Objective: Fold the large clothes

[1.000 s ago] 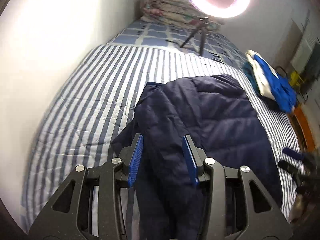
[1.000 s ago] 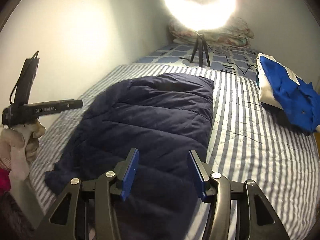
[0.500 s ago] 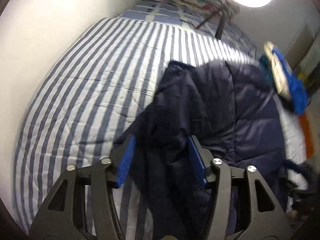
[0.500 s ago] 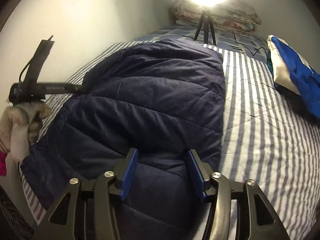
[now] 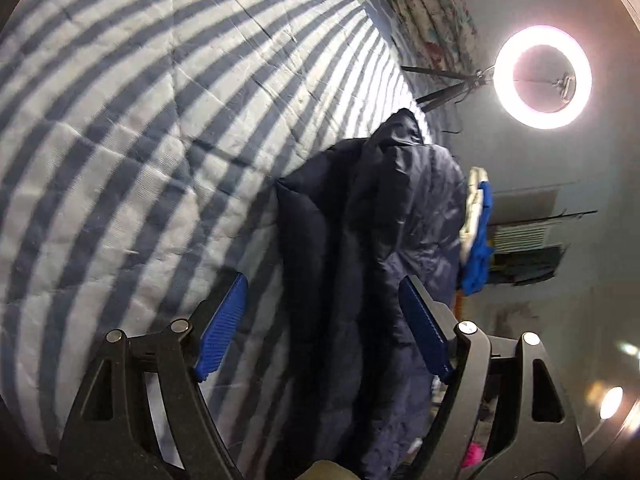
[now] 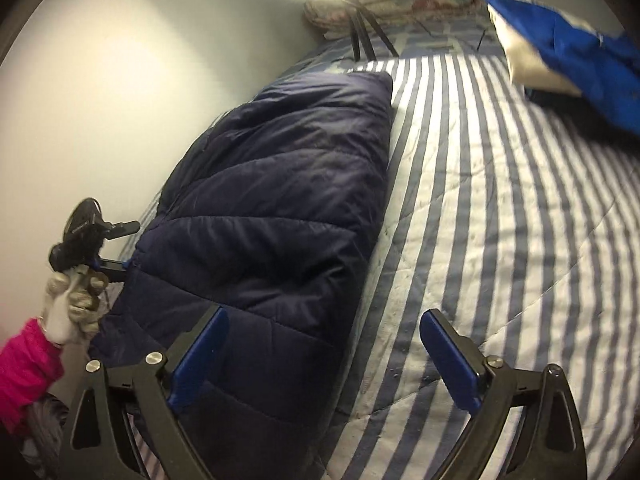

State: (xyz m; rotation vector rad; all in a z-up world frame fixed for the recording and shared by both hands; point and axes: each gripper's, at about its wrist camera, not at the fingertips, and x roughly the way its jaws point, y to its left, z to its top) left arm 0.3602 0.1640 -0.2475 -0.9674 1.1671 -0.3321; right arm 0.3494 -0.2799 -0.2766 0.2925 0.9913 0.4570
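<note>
Blue-striped bed [image 6: 500, 208] bears a folded navy puffer jacket [image 6: 280, 184], blue-white clothes [image 6: 560, 40], floral bedding [image 6: 400, 4]

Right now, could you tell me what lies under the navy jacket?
The jacket lies on the striped quilt, which shows all around it. Whatever sits directly beneath the jacket is covered.

Right of the jacket [image 6: 280, 208] the striped quilt [image 6: 500, 208] is bare and wide open to pass over; far right corner blocked by a blue-and-white pile [image 6: 560, 44]; tripod [image 6: 364, 36] and folded bedding [image 6: 400, 0] close off the head end. Left side tight: jacket lies close along the wall [image 6: 100, 80]; left gripper [image 6: 116, 248] and gloved hand [image 6: 76, 300] sit in that gap.
</note>
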